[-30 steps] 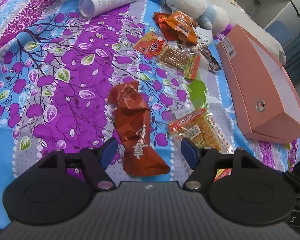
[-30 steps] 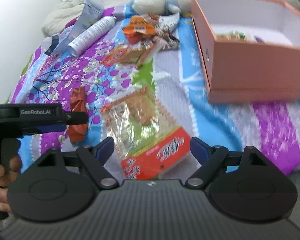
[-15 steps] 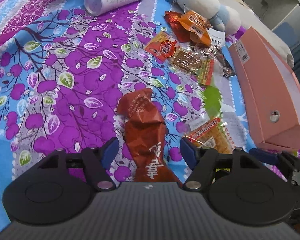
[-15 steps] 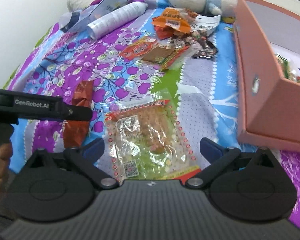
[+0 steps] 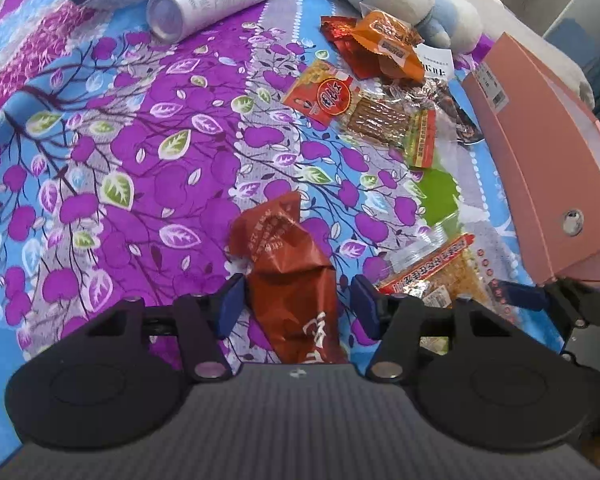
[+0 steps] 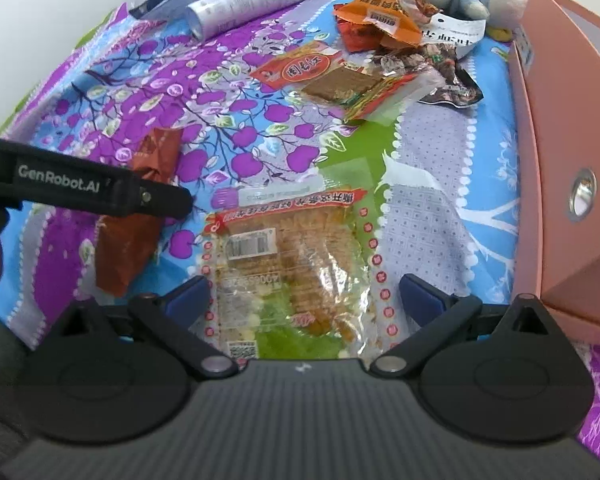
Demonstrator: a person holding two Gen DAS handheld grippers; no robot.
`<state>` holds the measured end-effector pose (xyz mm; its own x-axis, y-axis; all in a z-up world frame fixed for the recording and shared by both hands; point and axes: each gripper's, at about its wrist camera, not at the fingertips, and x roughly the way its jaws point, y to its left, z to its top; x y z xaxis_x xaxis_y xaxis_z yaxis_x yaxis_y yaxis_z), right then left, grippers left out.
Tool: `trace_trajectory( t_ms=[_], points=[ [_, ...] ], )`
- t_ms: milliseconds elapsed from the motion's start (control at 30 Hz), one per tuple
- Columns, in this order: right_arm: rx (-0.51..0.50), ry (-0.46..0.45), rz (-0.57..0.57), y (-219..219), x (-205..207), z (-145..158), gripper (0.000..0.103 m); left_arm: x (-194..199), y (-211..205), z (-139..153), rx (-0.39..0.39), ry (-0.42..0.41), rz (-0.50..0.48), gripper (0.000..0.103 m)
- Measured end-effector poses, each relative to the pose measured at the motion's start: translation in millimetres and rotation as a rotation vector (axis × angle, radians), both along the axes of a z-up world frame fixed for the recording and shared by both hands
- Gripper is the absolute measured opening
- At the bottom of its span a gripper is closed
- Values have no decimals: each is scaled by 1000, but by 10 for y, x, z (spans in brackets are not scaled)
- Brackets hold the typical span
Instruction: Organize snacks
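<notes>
Crumpled red-brown wrapper point(image 5: 290, 276) between open left claw point(image 5: 298, 310), pink box point(image 5: 540, 160) rightward

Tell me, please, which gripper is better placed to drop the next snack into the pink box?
The right gripper. Its open jaws straddle the clear cracker packet right beside the pink box. The left gripper straddles the brown-red wrapper, farther from the box, with the right gripper between.
</notes>
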<state>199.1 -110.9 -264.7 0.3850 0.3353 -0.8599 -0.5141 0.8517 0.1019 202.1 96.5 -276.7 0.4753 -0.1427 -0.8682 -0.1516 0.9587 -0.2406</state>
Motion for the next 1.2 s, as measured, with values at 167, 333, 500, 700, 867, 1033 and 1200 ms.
trace_trajectory(
  t_ms=[167, 333, 500, 700, 867, 1033, 1200],
  points=[
    [30, 1, -24, 9, 27, 15, 93, 35, 34, -9, 14, -7, 10, 52],
    [19, -35, -30, 47, -9, 111, 56, 36, 52, 32, 14, -18, 22, 50],
    [37, -35, -80, -41, -4, 187, 39, -19, 28, 96, 0, -19, 29, 49],
    [38, -62, -111, -102, -96, 310, 21, -155, -21, 251, -4, -51, 30, 49],
    [50, -92, -129, -162, -222, 437, 16, -283, -48, 439, -3, -90, 38, 49],
    [62, -130, -151, -233, -340, 582, 13, -402, -68, 643, -7, -133, 40, 49],
    [77, -174, -172, -300, -433, 753, 12, -487, -124, 828, -2, -169, 30, 49]
  ],
)
